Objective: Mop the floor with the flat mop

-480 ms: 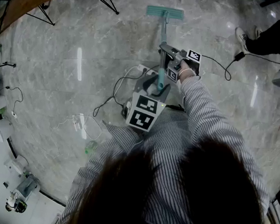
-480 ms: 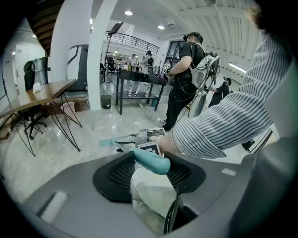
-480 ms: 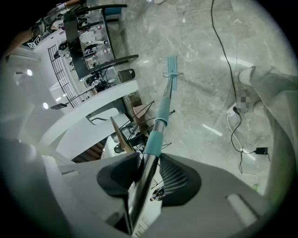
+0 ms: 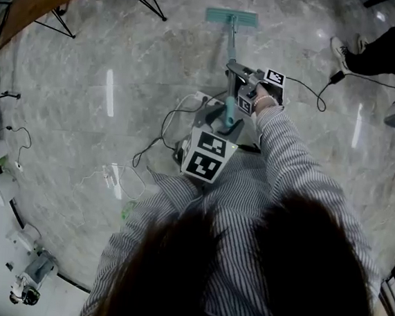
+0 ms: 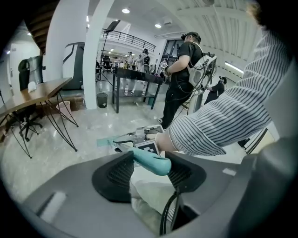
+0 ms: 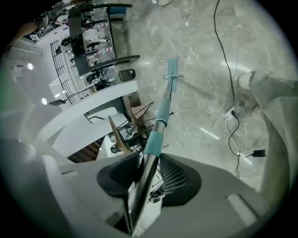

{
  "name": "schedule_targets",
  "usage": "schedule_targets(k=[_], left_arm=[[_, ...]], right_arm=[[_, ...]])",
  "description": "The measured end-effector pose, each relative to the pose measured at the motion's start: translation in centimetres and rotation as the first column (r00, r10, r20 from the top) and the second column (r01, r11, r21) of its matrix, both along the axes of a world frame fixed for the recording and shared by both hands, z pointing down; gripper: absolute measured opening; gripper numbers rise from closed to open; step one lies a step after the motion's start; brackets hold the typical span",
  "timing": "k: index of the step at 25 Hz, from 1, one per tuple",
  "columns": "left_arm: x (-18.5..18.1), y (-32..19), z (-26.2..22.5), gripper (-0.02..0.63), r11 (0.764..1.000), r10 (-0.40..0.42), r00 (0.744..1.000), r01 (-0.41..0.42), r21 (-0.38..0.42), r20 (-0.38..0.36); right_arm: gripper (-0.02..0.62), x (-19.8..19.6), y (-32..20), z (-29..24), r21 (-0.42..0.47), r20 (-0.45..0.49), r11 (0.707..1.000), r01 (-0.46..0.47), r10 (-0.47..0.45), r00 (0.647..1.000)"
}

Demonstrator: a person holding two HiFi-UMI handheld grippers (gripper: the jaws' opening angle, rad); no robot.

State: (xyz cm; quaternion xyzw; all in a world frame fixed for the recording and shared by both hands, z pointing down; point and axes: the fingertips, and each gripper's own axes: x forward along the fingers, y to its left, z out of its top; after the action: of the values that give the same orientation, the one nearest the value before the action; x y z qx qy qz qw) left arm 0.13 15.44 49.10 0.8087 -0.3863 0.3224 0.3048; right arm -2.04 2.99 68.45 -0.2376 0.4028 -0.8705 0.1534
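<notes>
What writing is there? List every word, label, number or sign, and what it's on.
None can be read.
Left marker cube and right marker cube: black-and-white square patterns only, no letters.
Mop handle: no print visible.
Shelf clutter in the right gripper view: too small to read.

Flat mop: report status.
Left hand-held gripper shut on flat mop handle end, right hand-held gripper shut on shaft. Mop head flat on floor ahead. Cables trail left of shaft.
</notes>
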Motion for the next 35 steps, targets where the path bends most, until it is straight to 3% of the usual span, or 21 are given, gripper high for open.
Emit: schedule_targets(k=[6, 13, 20, 23, 29, 35], left_arm=[[-0.9, -1.1, 0.0, 0.221, 1.000, -0.002, 1.000, 0.002, -0.006, -0.030], [-1.2, -8.0, 0.2, 0.230, 1.000, 0.000, 0.998, -0.002, -0.020, -0.067], [-0.2, -20.0, -1.5, 0.236, 0.999, -0.046, 0.992, 0.047, 0.002, -0.119], [0.2, -25.9, -2.5, 0.236, 0.997, -0.083, 0.988, 0.083, -0.004, -0.133], [0.0, -36.8, -3.2, 0.236, 0.992, -0.123, 0.986, 0.122, -0.022, -0.112], [-0.6, -44.7, -2.7, 0.235, 0.987, -0.158, 0.982, 0.156, -0.033, -0.101]], right_arm=[[0.135, -0.6, -1.2, -0.1, -0.004, 0.002, 0.999, -0.043, 0.043, 0.999], [0.135, -0.7, -8.1, -0.2, -0.004, -0.015, 0.994, -0.109, 0.109, 0.994], [0.140, 0.1, -19.6, -1.9, 0.016, -0.005, 0.993, -0.118, 0.118, 0.993], [0.144, 0.5, -25.1, -2.7, 0.019, -0.008, 0.997, -0.071, 0.071, 0.997], [0.146, 0.1, -35.5, -3.7, 0.022, -0.050, 0.999, 0.027, -0.025, 0.998], [0.146, -0.4, -43.2, -3.4, 0.021, -0.076, 0.998, 0.052, -0.051, 0.996]])
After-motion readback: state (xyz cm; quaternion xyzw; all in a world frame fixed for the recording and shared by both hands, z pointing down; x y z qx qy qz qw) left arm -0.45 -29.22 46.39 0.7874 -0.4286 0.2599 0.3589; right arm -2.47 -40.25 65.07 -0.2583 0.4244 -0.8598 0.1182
